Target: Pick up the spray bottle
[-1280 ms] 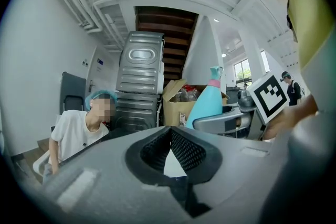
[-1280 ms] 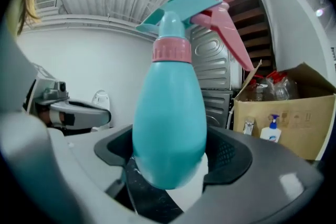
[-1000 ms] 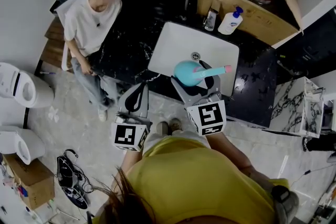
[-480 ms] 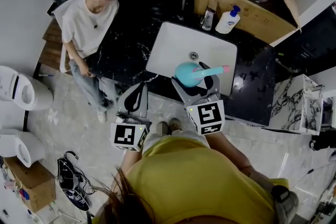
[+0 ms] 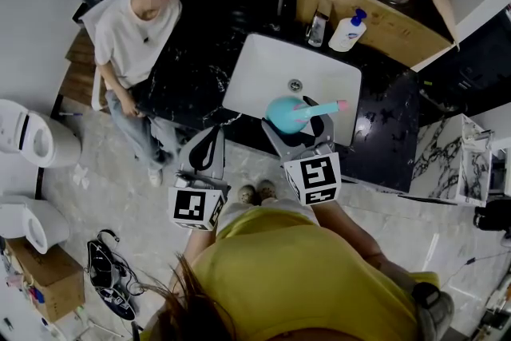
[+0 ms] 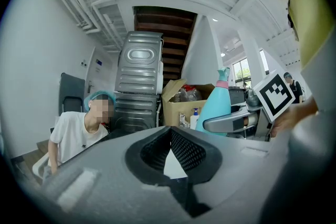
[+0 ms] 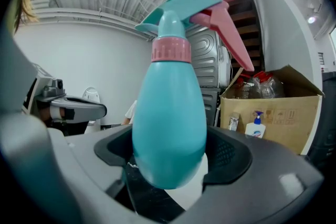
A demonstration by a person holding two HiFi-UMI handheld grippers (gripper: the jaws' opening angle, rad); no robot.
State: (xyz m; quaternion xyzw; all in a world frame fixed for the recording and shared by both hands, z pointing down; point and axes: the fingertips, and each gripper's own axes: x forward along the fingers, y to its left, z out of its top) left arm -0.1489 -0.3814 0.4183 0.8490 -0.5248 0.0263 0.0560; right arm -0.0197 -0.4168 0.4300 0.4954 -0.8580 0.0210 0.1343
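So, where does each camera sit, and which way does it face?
Head view: on the head, steeply down at the sink; yellow shirt, left claw, right claw.
Left gripper view: on shut left claw, toward a seated person; right claw shows.
Right gripper view: on right claw, toward its gripped spray bottle.
Shared: the spray bottle.

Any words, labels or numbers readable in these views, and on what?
No text is legible anywhere.
Label on the pump bottle: too small to read.
Print on the cardboard box: blurred symbols, unreadable.
The spray bottle: no print visible.
The marker cubes: black-and-white patterns only, no letters.
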